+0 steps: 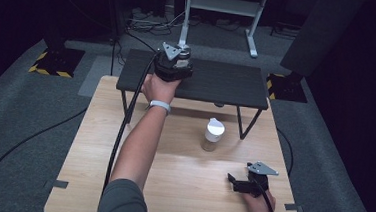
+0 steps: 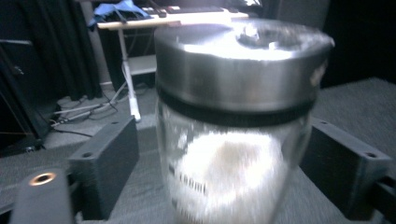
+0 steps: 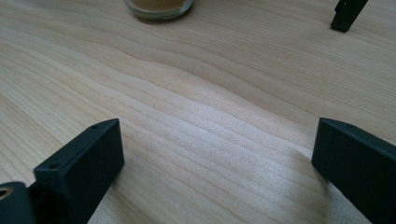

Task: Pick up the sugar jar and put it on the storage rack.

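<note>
A glass jar with a brushed metal lid [image 2: 238, 70] stands on the dark raised shelf [image 1: 227, 83]. It sits between the jaws of my left gripper [image 2: 219, 154]. A gap shows beside the left pad [image 2: 109, 163], so the jaws stand open around the jar. In the high view the left gripper [image 1: 175, 65] reaches over the shelf's near left part. My right gripper [image 1: 237, 182] rests low over the wooden table [image 1: 180, 190] at the front right. Its jaws [image 3: 215, 154] are wide open with bare wood between them.
A small jar with a white lid [image 1: 213, 134] and brownish contents [image 3: 158, 8] stands on the table in front of the shelf. One shelf leg [image 3: 345, 14] lands to its right. A thick cable [image 1: 124, 126] trails along the left forearm.
</note>
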